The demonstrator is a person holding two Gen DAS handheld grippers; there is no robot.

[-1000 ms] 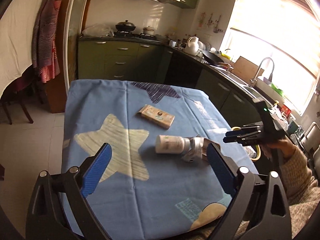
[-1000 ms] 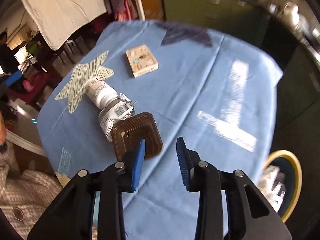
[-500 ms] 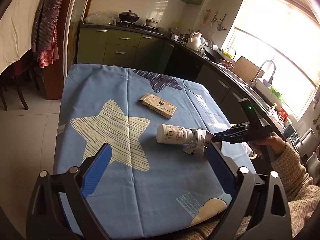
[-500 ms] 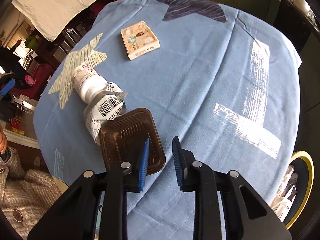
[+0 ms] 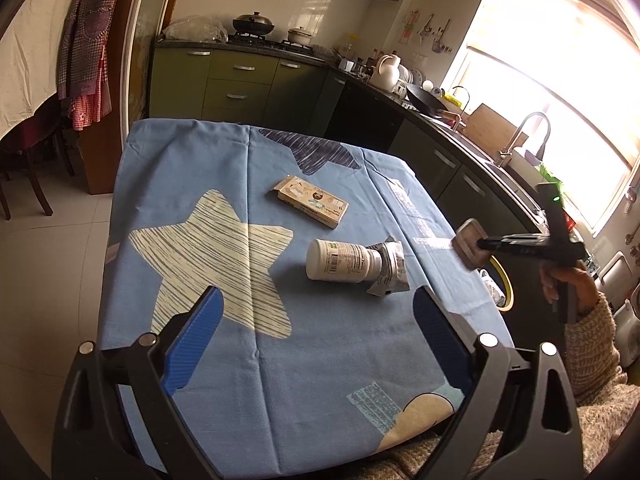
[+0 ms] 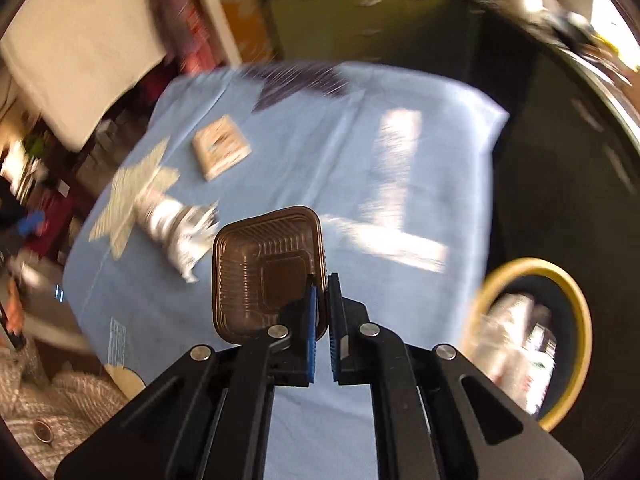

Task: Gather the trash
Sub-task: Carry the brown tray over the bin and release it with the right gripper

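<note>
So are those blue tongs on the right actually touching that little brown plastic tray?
Touching. In the right wrist view the right tongs are pinched shut on the rim of the brown tray, which is lifted clear of the blue tablecloth.

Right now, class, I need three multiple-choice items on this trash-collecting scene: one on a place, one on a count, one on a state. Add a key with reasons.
1. Where is the yellow-rimmed bin?
A. on the cloth
B. on the floor beside the table
C. on the counter

2. How many trash items lie on the blue tablecloth?
A. one
B. five
C. three

3. What is the right gripper doing?
A. pinching the brown tray
B. hanging open
C. holding a bottle

Key: 1 B, it sits below the table edge. 2 C, the box, white bottle and crumpled wrapper. 3 A, its fingers clamp the tray's rim.
</note>
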